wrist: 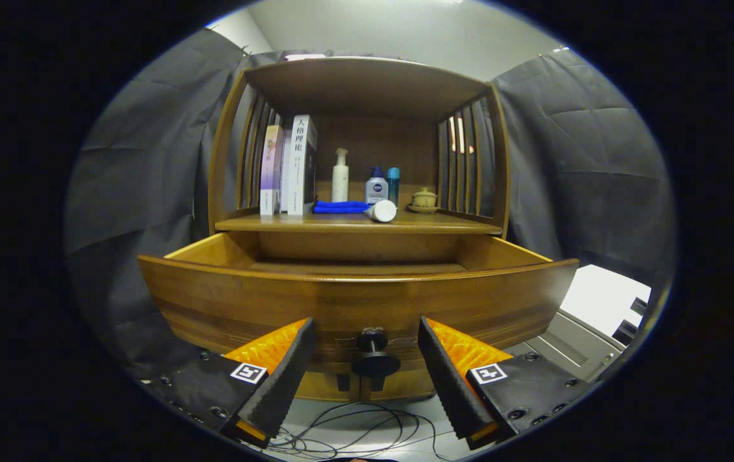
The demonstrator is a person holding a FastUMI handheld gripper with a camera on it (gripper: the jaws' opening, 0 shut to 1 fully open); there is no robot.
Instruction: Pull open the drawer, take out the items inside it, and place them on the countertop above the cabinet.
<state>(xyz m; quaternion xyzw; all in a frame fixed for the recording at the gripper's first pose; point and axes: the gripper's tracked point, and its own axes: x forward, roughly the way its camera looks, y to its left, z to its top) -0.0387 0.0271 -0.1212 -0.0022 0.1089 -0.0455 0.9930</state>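
Here the tool (pixel 365 350) hangs low in front of the drawer (pixel 354 292), its fingers spread wide and gripping nothing. The drawer's knob (pixel 373 350) stands between them, with a clear gap on each side, touched by neither. The drawer is pulled well out of the cabinet (pixel 360 83), and its front panel rises above the fingers, so the inside lies up and beyond them, over that front edge. From this low angle I cannot tell whether anything is in it.

On the worktop (pixel 348 222) above sit books (pixel 290 167), a blue cloth (pixel 340 206), several bottles (pixel 340 174), a white tube (pixel 383 210) lying on its side and a small lidded cup (pixel 424 197). The coming move likely calls for lifting the tool over the drawer front, then reaching down and forward.
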